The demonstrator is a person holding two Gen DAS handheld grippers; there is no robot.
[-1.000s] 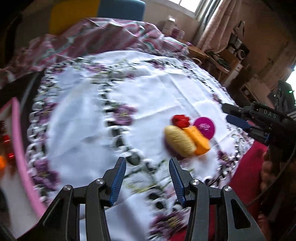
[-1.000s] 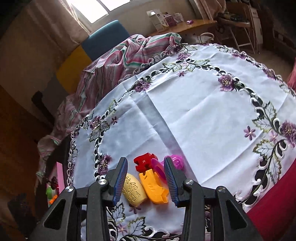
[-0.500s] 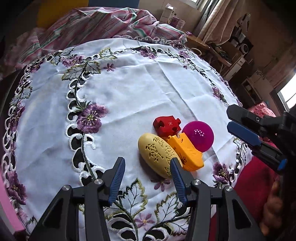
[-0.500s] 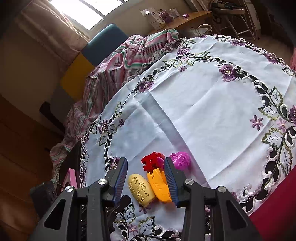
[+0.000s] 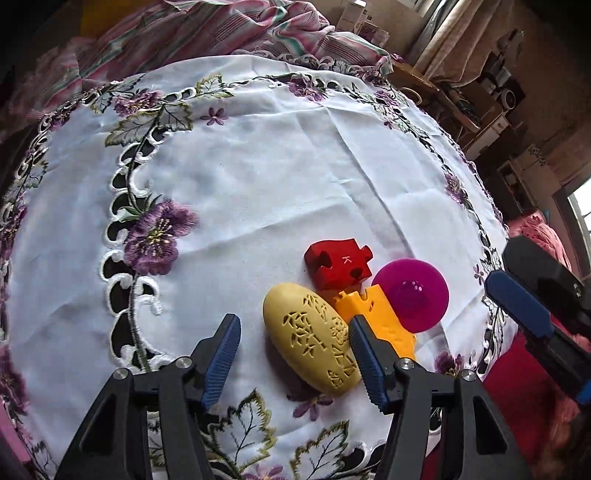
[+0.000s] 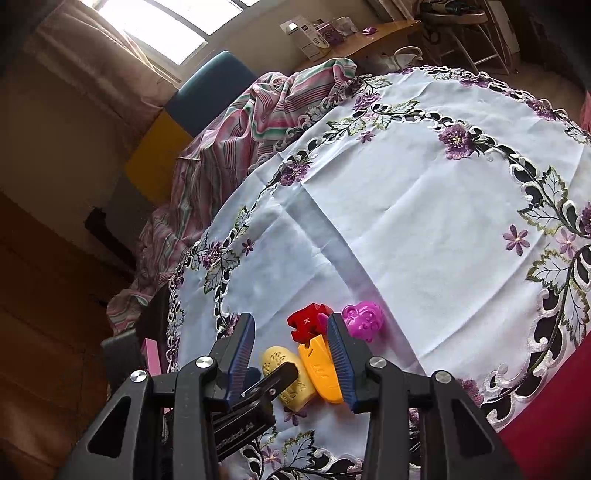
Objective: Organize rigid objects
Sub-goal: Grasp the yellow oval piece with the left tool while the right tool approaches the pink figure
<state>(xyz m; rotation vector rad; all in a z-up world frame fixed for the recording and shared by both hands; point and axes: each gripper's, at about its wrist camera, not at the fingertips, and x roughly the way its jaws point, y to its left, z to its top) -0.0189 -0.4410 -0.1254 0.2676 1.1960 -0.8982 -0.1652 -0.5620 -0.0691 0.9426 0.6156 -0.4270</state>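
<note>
Cloth (image 5: 280, 177): white embroidered tablecloth covered the round table; nothing on it had been sorted yet, by my reading.
Striped fabric (image 5: 207, 29): bunched at the cloth's far edge, well clear of the toys.
Left gripper (image 5: 291, 354): jaws were opening, empty, straddling the egg's near end without pressing it.
Right gripper (image 6: 291, 354): jaws apart, gripping nothing, hovering at the cloth's near edge.
Egg (image 5: 314, 343): yellow, carved, lying on the cloth near its near edge, touching the orange piece.
Orange piece (image 5: 384, 317): wedged between egg and disc; likely to obstruct the left gripper's inner finger.
Disc (image 5: 413, 295): magenta, just beside the orange piece.
Red piece (image 5: 340, 264): puzzle-shaped, behind the egg.
Left to do: all four.
</note>
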